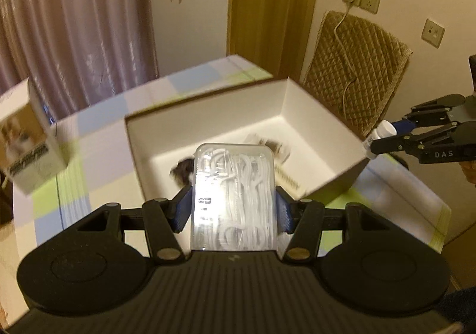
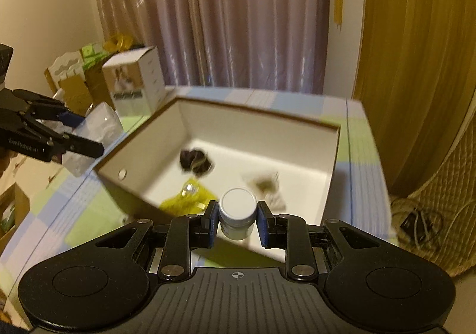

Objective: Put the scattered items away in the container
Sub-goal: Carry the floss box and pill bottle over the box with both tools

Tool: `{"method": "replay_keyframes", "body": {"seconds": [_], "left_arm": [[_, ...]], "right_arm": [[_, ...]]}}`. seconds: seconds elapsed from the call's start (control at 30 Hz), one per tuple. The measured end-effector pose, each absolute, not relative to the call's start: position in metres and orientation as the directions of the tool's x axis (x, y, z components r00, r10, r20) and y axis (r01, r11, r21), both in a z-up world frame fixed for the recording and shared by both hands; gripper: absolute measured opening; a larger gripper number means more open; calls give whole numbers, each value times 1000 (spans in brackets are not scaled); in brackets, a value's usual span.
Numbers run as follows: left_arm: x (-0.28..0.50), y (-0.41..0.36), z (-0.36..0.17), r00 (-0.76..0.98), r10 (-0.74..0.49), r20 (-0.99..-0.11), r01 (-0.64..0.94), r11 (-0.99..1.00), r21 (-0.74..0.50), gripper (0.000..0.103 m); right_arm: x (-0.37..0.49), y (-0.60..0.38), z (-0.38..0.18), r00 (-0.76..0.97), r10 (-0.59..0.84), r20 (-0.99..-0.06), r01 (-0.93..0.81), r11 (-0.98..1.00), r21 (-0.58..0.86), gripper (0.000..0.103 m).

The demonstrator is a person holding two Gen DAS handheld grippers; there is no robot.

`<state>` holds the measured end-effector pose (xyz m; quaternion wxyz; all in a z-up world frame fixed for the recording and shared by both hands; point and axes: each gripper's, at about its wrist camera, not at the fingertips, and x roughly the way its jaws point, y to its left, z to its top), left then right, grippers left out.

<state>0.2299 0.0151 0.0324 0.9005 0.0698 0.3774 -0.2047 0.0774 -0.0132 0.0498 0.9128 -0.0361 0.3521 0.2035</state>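
My left gripper [image 1: 233, 209] is shut on a clear plastic case of white floss picks [image 1: 233, 194], held above the near wall of the open white cardboard box [image 1: 312, 113]. My right gripper [image 2: 236, 222] is shut on a small white-capped bottle [image 2: 238, 210], raised over the box's near edge [image 2: 333, 155]. In the left wrist view the right gripper [image 1: 377, 140] hangs at the box's right corner with the bottle [image 1: 382, 133]. Opposite, the left gripper [image 2: 86, 133] carries the floss case [image 2: 95, 137] beside the box's left wall. Inside lie a dark bundle [image 2: 195, 161], a yellow packet [image 2: 187, 200] and a pale crumpled item [image 2: 267, 185].
The box stands on a table with a pastel checked cloth [image 1: 98, 119]. A white carton with a dog picture [image 2: 134, 84] stands at the table's back left. Curtains [image 2: 232, 15] hang behind. A quilted tan cover with a cable [image 1: 357, 66] sits to the right.
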Motion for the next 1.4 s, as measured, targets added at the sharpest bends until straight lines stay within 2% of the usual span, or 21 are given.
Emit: {"method": "replay_keyframes", "body": {"seconds": [0.3,1.4], "left_arm": [[264,-7,39,631,-331,-702,452,892,-13,52],[303,0,1,567,-233,-790,388,922,7,52]], "right_arm": [[104,-12,56,686,335,-646,-399,916,51,29],[136,-23,24,623,281,-730,-348,935,63,29]]}}
